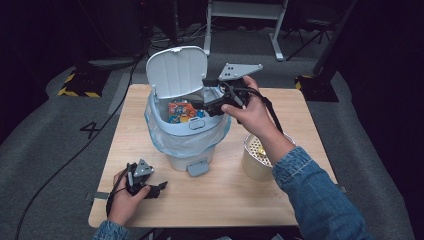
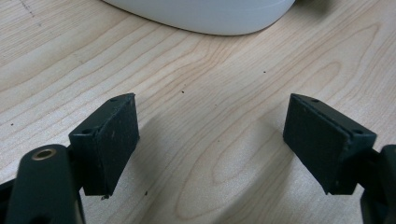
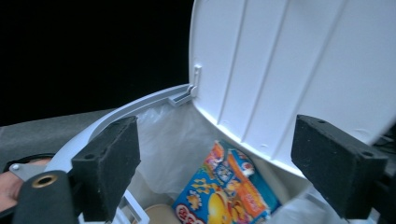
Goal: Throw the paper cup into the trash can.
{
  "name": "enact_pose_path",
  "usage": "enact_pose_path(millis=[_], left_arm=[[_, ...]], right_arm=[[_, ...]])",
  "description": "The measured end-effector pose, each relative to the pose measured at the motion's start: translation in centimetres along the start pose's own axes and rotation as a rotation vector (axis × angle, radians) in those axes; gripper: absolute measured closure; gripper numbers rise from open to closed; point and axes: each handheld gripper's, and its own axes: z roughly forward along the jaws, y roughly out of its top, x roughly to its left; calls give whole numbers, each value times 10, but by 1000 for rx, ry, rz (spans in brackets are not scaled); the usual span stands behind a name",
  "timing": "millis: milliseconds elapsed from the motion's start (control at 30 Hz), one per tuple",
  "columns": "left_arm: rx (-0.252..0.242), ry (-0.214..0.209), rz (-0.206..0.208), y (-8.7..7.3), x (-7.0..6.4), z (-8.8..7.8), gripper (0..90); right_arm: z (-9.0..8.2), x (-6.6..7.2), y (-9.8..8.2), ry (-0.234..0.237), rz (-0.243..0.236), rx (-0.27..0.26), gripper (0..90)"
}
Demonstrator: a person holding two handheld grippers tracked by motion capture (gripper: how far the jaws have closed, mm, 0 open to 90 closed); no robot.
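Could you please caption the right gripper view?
Open right gripper above a white lidded bin holding a colourful snack packet.

Wooden table (image 1: 150,200) on grey carpet (image 1: 50,150); white desk frame (image 1: 245,15) behind; hazard-striped base (image 1: 80,85); dark surroundings.

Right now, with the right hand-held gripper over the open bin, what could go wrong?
1. The right hand-held gripper hangs open over the bin, close to the raised lid; a bump might knock the lid shut.
2. The loose bin liner drapes over the rim and could snag a jaw.
3. The forearm passes over the perforated cup and may tip it.
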Motion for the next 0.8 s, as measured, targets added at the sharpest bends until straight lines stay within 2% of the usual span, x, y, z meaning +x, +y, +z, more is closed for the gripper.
enact_pose_path(millis=[200,300,433,533,633,800], left_arm=[[0,0,1,0,0,0,186],[0,0,1,0,0,0,185],[0,1,1,0,0,0,186],[0,0,1,0,0,0,186],[0,-1,2,0,0,0,186],[3,-5,5,0,1,0,186]], right_arm=[[-30,0,5,-52,24,-15,181],[-51,-2,5,-69,19,16,212],[-76,-5,2,-105,28,17,219],[-100,-8,-5,-115,21,38,219],[-116,-9,-10,-130,12,51,216],[-151,-12,-23,-165,27,68,218]])
